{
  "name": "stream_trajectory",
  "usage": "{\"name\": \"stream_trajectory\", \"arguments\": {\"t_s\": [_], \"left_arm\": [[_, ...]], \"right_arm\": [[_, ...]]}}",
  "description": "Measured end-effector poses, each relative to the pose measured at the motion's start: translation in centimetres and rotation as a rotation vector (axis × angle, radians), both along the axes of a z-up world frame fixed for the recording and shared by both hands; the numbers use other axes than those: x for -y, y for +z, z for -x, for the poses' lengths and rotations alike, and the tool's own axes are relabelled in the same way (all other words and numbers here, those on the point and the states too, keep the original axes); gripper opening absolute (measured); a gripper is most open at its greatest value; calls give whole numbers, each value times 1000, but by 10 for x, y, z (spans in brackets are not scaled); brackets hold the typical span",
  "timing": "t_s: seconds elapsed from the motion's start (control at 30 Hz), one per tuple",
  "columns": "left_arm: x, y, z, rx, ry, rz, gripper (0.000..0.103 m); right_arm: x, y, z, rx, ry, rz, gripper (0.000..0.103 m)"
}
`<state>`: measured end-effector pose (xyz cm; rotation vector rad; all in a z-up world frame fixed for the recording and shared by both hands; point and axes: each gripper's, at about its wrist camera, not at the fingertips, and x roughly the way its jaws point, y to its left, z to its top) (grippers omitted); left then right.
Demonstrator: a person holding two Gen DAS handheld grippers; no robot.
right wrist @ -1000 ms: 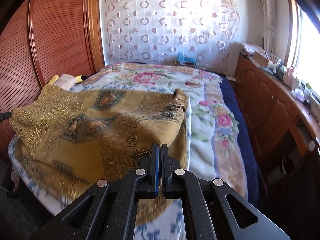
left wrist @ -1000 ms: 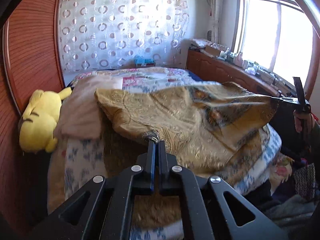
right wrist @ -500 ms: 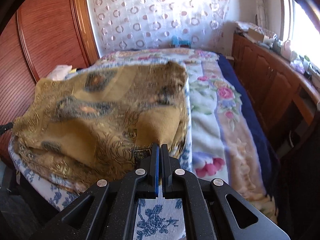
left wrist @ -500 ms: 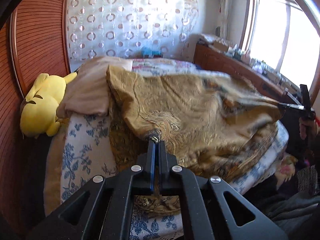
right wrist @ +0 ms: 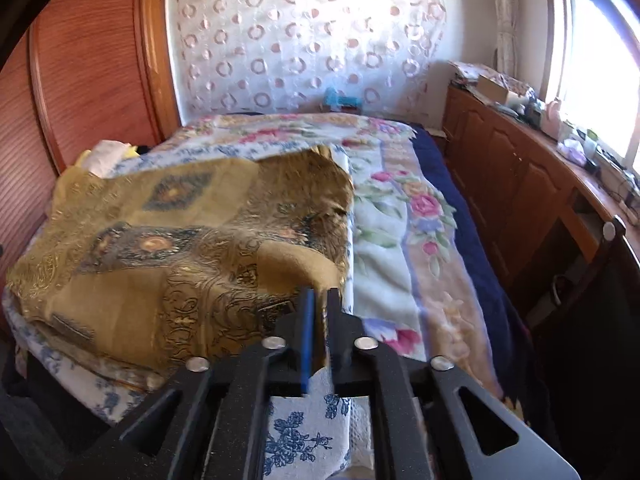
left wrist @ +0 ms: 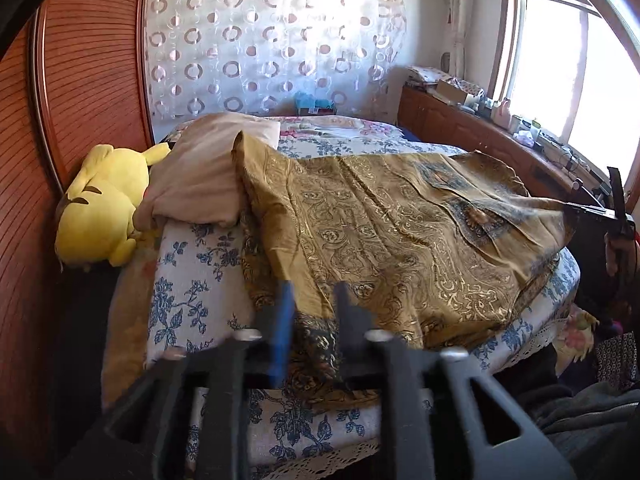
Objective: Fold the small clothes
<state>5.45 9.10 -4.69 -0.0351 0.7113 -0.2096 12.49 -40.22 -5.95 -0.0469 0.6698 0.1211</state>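
Left wrist view is showing one gold paisley garment (left wrist: 400, 236) lying spread across the near end of the bed (left wrist: 192, 280), its near edge sitting between the two fingers of the left gripper (left wrist: 314, 300), whose jaws have just been opening and are now standing clearly apart with no pad pressing the cloth. One yellow plush toy (left wrist: 100, 204) is leaning at the bed's left side, touching one beige pillow (left wrist: 200, 172) that the garment's far left corner is overlapping. At the right edge, the right gripper (left wrist: 592, 210) is appearing small (its tip at the garment's far corner). In the right wrist view its jaws have just been opening too, standing only slightly parted around a fold of the garment (right wrist: 180, 248); whether the pads are pressing it I cannot tell.
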Motion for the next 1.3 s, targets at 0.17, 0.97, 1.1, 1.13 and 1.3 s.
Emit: {"name": "stream_trajectory", "arguments": {"t_s": [0.17, 0.97, 1.1, 1.13, 1.3], "left_arm": [[4, -6, -4, -12, -9, 15, 78], [3, -57, -41, -140, 75, -1, 78], [2, -57, -40, -130, 78, -1, 78], [3, -57, -40, -126, 77, 1, 75], [5, -56, -38, -125, 66, 17, 43]], "right_arm": [[-15, 8, -3, 46, 17, 0, 41], [-129, -54, -38, -23, 293, -45, 65], [-135, -69, -45, -45, 281, -21, 65], [-138, -73, -47, -53, 277, -20, 65], [-147, -80, -49, -33, 279, 1, 71]]}}
